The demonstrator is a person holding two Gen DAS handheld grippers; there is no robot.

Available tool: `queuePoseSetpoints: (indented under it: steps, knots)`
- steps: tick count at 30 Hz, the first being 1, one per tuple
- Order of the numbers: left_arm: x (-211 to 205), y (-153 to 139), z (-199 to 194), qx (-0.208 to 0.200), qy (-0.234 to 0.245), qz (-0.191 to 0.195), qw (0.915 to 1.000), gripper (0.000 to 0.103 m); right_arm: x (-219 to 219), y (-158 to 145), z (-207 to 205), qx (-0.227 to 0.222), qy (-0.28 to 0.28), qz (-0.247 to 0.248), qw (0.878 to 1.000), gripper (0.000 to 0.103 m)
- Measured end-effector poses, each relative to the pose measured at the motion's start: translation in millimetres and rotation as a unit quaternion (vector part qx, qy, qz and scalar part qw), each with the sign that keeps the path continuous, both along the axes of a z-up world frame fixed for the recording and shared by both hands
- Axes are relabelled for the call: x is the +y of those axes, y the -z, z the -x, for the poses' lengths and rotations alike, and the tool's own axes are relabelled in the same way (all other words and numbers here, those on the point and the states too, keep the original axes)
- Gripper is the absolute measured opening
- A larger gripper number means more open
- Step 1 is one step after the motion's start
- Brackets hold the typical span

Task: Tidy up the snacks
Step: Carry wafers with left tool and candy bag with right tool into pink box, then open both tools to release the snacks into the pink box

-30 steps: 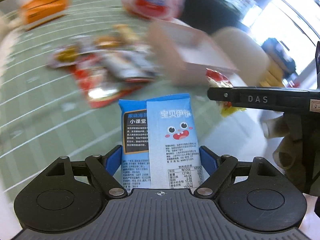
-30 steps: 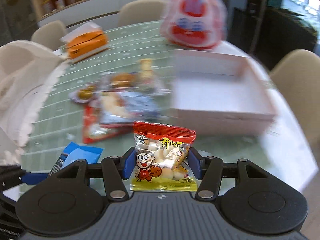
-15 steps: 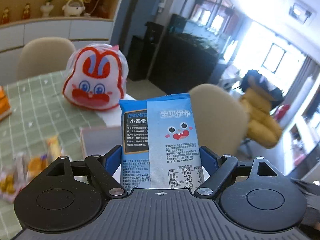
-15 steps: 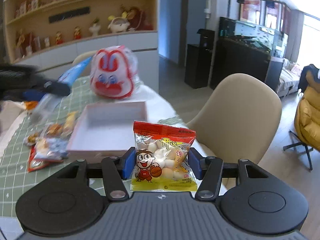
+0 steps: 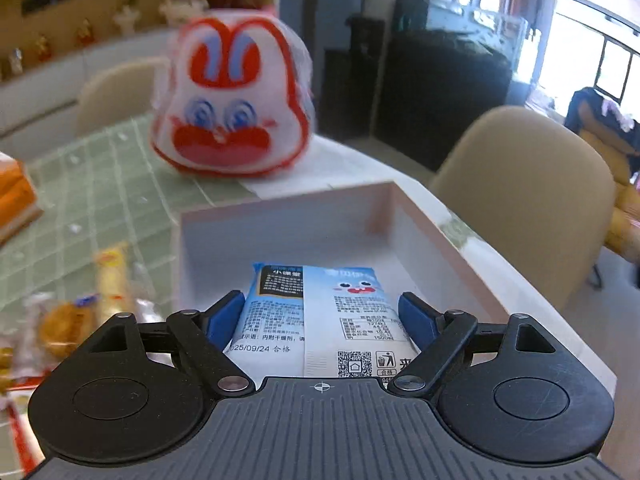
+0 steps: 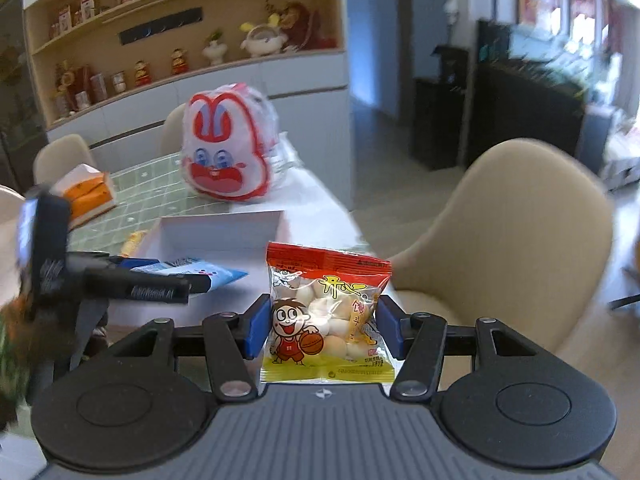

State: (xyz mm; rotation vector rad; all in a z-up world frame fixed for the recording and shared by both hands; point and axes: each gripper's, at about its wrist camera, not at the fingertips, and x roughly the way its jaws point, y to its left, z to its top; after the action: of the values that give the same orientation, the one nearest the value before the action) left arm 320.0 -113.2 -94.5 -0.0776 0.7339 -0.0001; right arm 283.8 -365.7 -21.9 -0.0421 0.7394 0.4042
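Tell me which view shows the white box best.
The left wrist view: the white box fills the middle, open top and inner walls visible. The right wrist view shows only its far wall and part of the floor, behind the left claw.

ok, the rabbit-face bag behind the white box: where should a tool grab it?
Probably at the narrower top, by the ears, coming down from above. The rabbit-face bag stands upright and bulges wider toward its base, so the lower body looks too broad for the jaws.
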Motion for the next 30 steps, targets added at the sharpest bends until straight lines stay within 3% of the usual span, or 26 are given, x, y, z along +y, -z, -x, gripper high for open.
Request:
queuePoseSetpoints:
  steps: [3, 5, 9, 11, 13, 17, 20, 22, 25, 27, 30]
  knots:
    - [6, 7, -2, 0.029, 0.009, 0.028, 0.9991, 0.088, 30, 5, -36, 0.016, -0.032, -0.019, 0.999, 0.056]
    - [0, 9, -5, 0.058, 0.024, 0.024, 0.9977, 0.088, 53, 11, -63, 0.043, -0.049, -0.033, 0.997, 0.056]
    - [3, -5, 0, 0.027, -0.009, 0.051, 0.9983, 0.088, 98, 36, -117, 0.129, -0.07, -0.049, 0.988, 0.056]
    - [1, -6, -6, 0.028, -0.002, 0.049, 0.9984, 0.088, 118, 51, -135, 0.156, -0.079, -0.031, 0.984, 0.056]
    - [-7, 4, -21, 0.075, 0.023, 0.038, 0.9962, 0.087, 135, 66, -146, 0.173, -0.083, 0.002, 0.981, 0.056]
    - [-11, 12, -25, 0.08, 0.016, 0.032, 0.9961, 0.087, 157, 89, -162, 0.207, -0.098, 0.065, 0.971, 0.057]
    - [-9, 7, -17, 0.062, 0.015, 0.033, 0.9974, 0.087, 151, 84, -161, 0.21, -0.108, 0.05, 0.971, 0.059]
    - [-7, 4, -15, 0.049, 0.012, 0.038, 0.998, 0.087, 140, 77, -159, 0.208, -0.112, 0.015, 0.972, 0.068]
    - [-5, 0, -12, 0.028, 0.004, 0.06, 0.9978, 0.084, 123, 64, -156, 0.205, -0.112, -0.035, 0.972, 0.07]
    - [-10, 1, -14, 0.04, 0.017, 0.048, 0.9979, 0.083, 117, 57, -151, 0.183, -0.099, -0.032, 0.978, 0.07]
    - [-6, -9, 0, 0.003, -0.003, 0.055, 0.9985, 0.081, 110, 50, -139, 0.152, -0.083, -0.017, 0.985, 0.07]
